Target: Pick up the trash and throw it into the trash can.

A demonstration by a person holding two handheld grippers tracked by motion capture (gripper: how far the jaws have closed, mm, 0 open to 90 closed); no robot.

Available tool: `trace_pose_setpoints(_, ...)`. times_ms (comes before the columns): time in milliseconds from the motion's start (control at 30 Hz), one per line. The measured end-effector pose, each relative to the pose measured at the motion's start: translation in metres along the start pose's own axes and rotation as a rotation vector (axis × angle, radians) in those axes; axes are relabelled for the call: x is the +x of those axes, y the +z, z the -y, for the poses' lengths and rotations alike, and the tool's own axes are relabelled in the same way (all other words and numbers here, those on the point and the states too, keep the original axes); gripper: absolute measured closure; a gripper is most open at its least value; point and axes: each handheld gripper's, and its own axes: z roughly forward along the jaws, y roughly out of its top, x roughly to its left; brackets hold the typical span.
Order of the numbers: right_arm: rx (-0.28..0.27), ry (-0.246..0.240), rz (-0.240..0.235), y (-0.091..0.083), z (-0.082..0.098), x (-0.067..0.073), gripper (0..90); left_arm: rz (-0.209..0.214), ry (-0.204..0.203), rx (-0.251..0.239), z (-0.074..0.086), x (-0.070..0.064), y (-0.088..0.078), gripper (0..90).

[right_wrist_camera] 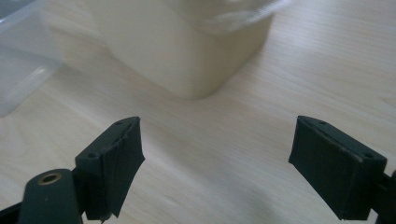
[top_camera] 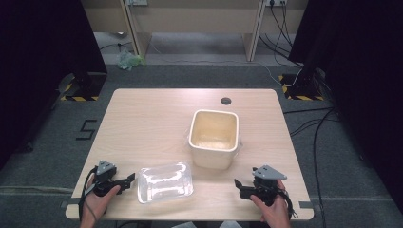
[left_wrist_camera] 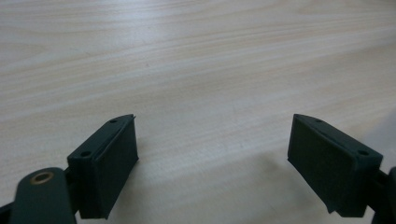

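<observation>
Both my grippers stand wide apart at the jaws with nothing between them. The left gripper (top_camera: 129, 179) rests at the near left of the table (top_camera: 142, 118), jaws aimed at the clear lid (top_camera: 165, 182) lying flat just beside them. The right gripper (top_camera: 237, 184) sits at the near right, jaws pointing toward the cream container (top_camera: 214, 138), which stands upright near them but apart. In the right gripper view the container's (right_wrist_camera: 187, 51) rounded corner looms ahead, the lid (right_wrist_camera: 23, 70) off to its left. I judge the lid light, thin, a little flexible and slick, so I would pinch it at the raised rim nearest my left jaws. The container looks stiff and light; its wall below the lip suits a steadying hold.
</observation>
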Motion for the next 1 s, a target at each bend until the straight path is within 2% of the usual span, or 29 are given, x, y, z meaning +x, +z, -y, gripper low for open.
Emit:
trace_pose_setpoints(67,-0.003,-0.01,-0.01,0.0,-0.002,0.004,17.0,0.003,0.007,-0.007,0.001,-0.003,-0.004,15.7)
trace_pose_setpoints(100,-0.017,-0.042,-0.045,-0.001,-0.008,0.018,17.1,0.014,0.009,-0.013,0.004,-0.008,-0.009,15.7)
trace_pose_setpoints(133,-0.019,-0.06,-0.059,-0.001,-0.011,0.024,17.1,0.014,0.009,-0.013,0.004,-0.008,-0.009,15.8)
trace_pose_setpoints(200,-0.023,-0.085,-0.086,0.0,-0.015,0.033,17.4,0.067,-0.011,-0.015,0.006,-0.016,-0.011,15.8)
trace_pose_setpoints(233,-0.023,-0.085,-0.086,0.0,-0.015,0.033,17.4,0.067,-0.011,-0.015,0.006,-0.016,-0.011,15.8)
trace_pose_setpoints(267,-0.016,-0.101,-0.119,0.002,-0.018,0.042,17.4,0.076,0.005,-0.013,0.006,-0.023,-0.01,15.8)
trace_pose_setpoints(333,-0.017,-0.106,-0.149,0.005,-0.021,0.047,17.7,0.08,0.027,-0.009,0.004,-0.029,-0.008,15.9)
trace_pose_setpoints(433,-0.016,-0.117,-0.167,0.008,-0.024,0.053,17.9,0.077,0.04,-0.011,0.001,-0.035,-0.007,17.0)
trace_pose_setpoints(533,-0.012,-0.124,-0.174,0.009,-0.024,0.055,18.0,0.092,0.046,-0.01,0.0,-0.039,-0.007,17.0)
trace_pose_setpoints(567,-0.018,-0.131,-0.182,0.011,-0.025,0.057,18.1,0.11,0.06,-0.003,-0.001,-0.045,-0.006,17.0)
trace_pose_setpoints(667,-0.014,-0.131,-0.187,0.012,-0.025,0.057,18.3,0.124,0.078,0.003,-0.002,-0.053,-0.004,16.9)
trace_pose_setpoints(733,-0.013,-0.128,-0.187,0.013,-0.024,0.056,18.6,0.146,0.092,0.012,-0.002,-0.062,0.001,17.0)
trace_pose_setpoints(1000,-0.028,-0.097,-0.194,0.007,-0.023,0.051,19.9,0.179,0.15,0.023,-0.013,-0.085,0.009,17.0)
